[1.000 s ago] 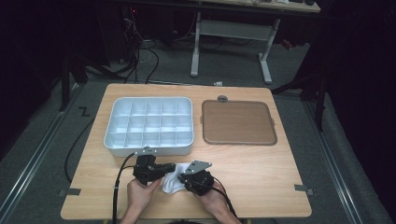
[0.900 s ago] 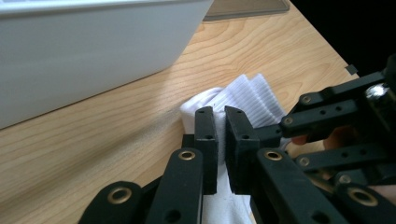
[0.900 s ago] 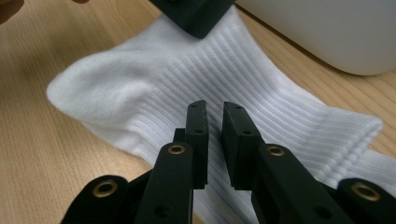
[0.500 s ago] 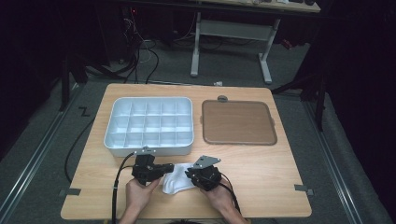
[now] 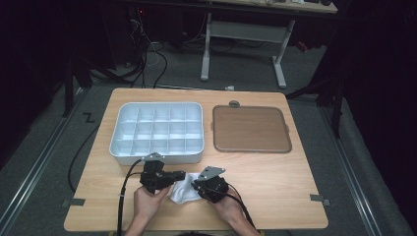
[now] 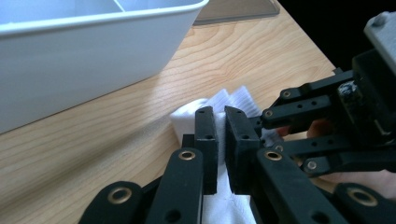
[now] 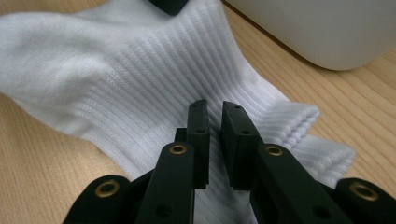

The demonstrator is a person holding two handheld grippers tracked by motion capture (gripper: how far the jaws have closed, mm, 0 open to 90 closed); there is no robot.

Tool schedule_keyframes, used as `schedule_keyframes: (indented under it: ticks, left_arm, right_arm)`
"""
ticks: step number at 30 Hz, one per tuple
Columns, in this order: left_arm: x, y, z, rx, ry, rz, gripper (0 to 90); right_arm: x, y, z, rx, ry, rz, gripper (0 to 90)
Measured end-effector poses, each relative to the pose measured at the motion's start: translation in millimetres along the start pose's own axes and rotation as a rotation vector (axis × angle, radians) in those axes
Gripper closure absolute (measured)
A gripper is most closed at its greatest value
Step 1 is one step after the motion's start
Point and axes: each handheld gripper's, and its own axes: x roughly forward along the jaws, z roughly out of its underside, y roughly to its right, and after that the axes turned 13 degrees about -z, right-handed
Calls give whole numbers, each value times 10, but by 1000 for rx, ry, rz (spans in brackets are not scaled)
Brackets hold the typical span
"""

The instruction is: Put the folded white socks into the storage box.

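Note:
A white ribbed sock (image 5: 183, 192) lies bunched on the wooden table near its front edge, between my two grippers. My left gripper (image 5: 180, 175) points right, and in the left gripper view its jaws (image 6: 220, 112) are pinched together on a fold of the sock (image 6: 236, 97). My right gripper (image 5: 196, 186) points left from the other side. In the right gripper view its jaws (image 7: 215, 109) are closed on the ribbed cuff part of the sock (image 7: 140, 70). A hand holds each gripper from below.
A white compartment tray (image 5: 114, 143) stands just behind the grippers, its wall close in both gripper views (image 6: 84, 51) (image 7: 327, 32). A brown flat tray (image 5: 251, 129) lies to its right. Cables trail off the table's front left. Bare wood lies at the right.
The right gripper has shifted slightly over the sock and the sock's bunch has changed shape a little. The left gripper has stayed where it was.

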Motion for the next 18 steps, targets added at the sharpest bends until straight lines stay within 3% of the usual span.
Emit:
schedule_keyframes:
  ticks: [12, 18]
  left_arm:
    - [82, 15, -55, -38, 3, 15, 852]
    - [102, -4, -49, -22, 3, 7, 852]
  right_arm:
    - [113, -41, -87, 12, 15, -63, 827]
    - [183, -50, -168, -6, 6, -67, 828]
